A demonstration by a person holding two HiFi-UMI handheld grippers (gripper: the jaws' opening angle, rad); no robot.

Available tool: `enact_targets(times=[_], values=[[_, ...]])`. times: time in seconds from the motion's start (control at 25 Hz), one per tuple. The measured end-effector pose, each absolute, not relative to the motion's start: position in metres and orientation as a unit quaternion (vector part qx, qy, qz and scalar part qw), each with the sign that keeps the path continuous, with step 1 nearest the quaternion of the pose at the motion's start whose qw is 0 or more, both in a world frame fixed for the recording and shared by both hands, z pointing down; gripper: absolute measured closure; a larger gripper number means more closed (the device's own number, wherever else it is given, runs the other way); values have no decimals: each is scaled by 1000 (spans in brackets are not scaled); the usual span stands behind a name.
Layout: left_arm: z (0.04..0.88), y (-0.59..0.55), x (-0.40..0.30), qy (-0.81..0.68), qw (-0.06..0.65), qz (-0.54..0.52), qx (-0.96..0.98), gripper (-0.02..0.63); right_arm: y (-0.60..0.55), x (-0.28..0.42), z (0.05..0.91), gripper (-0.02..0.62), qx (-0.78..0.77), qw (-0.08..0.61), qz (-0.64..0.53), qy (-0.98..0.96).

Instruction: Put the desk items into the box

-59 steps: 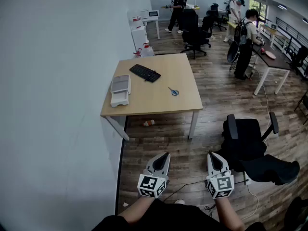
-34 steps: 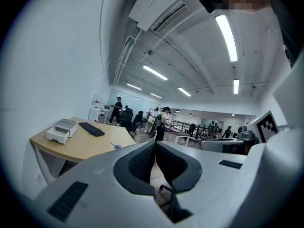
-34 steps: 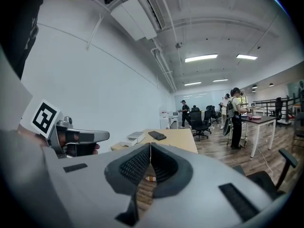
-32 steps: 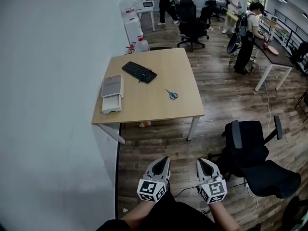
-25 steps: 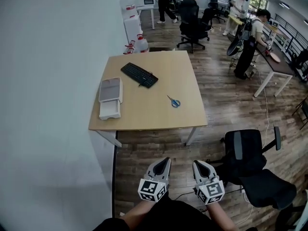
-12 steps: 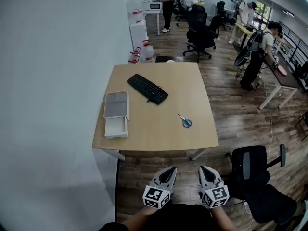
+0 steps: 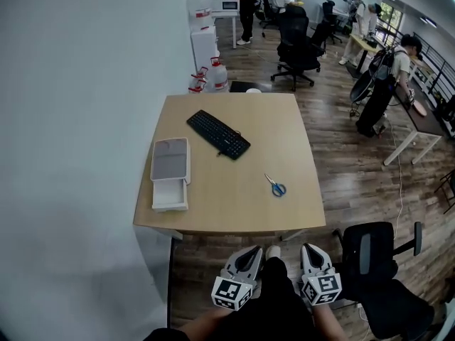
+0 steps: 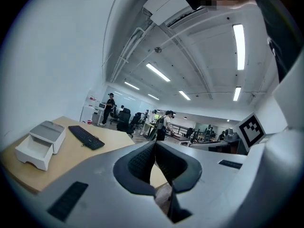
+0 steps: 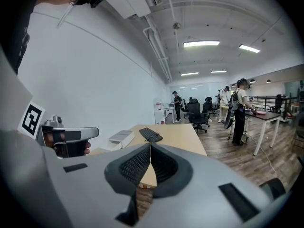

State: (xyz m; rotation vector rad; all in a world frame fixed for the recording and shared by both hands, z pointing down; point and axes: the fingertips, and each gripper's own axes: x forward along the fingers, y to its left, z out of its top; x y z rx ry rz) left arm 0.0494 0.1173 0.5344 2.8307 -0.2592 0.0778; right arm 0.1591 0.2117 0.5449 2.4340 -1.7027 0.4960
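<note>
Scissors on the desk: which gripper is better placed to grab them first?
Probably the right gripper: the scissors lie on the desk's right side, more in line with it than with the left gripper. Both are shut and short of the desk.

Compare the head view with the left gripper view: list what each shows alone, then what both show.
Head view only: the blue-handled scissors lying on the desk, and the black chair off its near right corner. Left gripper view only: the ceiling light strips overhead. Both: the desk, the black keyboard, the white box near the wall, and the left claw, shut with nothing in it.
</note>
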Motion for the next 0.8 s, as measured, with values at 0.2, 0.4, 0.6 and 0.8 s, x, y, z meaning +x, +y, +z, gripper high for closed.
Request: enact_targets(times=[0.2,0.4,0.6,0.8], values=[[540,90,58,-116,149,26,982,591,184,185,566,534,801,71,178,-568],[543,50,77,-162,134,32,977,591,155,223,596,534,785,82,211,-577],[550,10,112,-178,127,67,973,591,113,258,617,534,768,86,224,-594],[559,-16,163,-173,138,92,971,591,79,295,639,532,750,92,245,-607]])
